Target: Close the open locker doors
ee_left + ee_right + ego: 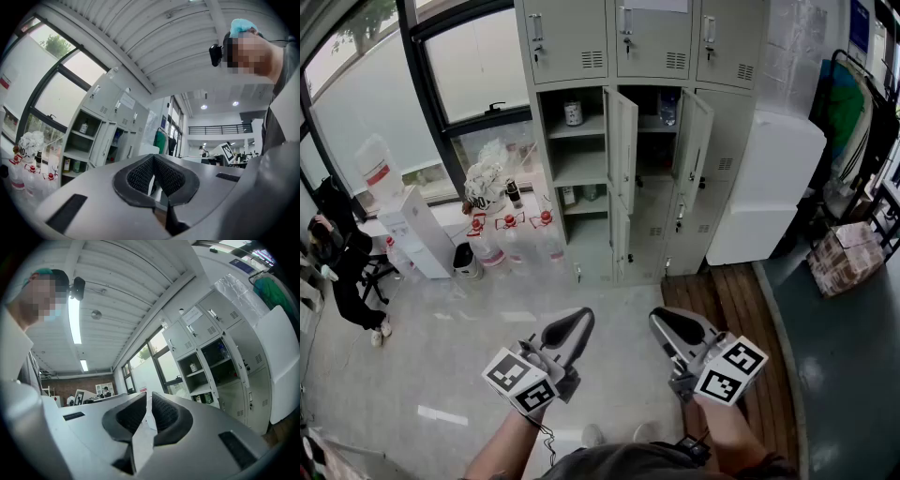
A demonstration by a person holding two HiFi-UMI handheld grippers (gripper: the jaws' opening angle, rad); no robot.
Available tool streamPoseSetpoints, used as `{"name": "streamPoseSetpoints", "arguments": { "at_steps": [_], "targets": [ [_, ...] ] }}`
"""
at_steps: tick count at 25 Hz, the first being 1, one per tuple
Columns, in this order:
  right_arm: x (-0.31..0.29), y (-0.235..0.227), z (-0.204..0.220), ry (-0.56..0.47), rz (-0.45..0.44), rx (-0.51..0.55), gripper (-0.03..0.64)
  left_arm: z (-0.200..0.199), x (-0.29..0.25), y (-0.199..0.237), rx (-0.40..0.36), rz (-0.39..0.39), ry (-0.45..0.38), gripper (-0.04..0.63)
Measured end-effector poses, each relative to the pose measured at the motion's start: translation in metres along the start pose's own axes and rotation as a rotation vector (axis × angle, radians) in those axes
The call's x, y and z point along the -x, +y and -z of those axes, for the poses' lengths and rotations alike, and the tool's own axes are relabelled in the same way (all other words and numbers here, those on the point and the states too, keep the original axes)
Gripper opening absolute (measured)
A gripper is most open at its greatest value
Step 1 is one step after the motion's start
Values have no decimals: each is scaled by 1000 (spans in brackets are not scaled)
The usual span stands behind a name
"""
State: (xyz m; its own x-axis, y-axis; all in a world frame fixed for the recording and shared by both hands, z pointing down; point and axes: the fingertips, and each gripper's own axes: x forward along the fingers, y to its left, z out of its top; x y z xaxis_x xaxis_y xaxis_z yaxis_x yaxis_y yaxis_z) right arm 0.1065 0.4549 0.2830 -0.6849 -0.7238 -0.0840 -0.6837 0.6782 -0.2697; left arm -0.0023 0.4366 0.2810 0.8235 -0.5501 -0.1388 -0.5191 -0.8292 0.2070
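A grey-floored room with tall windows held a bank of grey lockers point(581, 52) against the far wall. Two middle-row doors point(622, 141) point(695, 139) stood swung outward, and a lower door point(621, 246) below them also hung open. The left gripper point(577, 323) and right gripper point(666, 323) hovered well short of the lockers, each with its jaws pressed together and nothing between them. The likely risks: closed jaws sliding off the smooth metal during a push, a door rebounding unlatched, or the water bottles point(511, 246) left of the lockers being knocked over.
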Motion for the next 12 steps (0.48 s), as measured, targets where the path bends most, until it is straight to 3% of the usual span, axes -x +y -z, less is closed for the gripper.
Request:
{"name": "streamPoseSetpoints", "arguments": {
  "at_steps": [12],
  "targets": [
    [4, 1, 0, -1, -8, -2, 40, 2, -5, -6, 0, 7, 1, 8]
  ]
}}
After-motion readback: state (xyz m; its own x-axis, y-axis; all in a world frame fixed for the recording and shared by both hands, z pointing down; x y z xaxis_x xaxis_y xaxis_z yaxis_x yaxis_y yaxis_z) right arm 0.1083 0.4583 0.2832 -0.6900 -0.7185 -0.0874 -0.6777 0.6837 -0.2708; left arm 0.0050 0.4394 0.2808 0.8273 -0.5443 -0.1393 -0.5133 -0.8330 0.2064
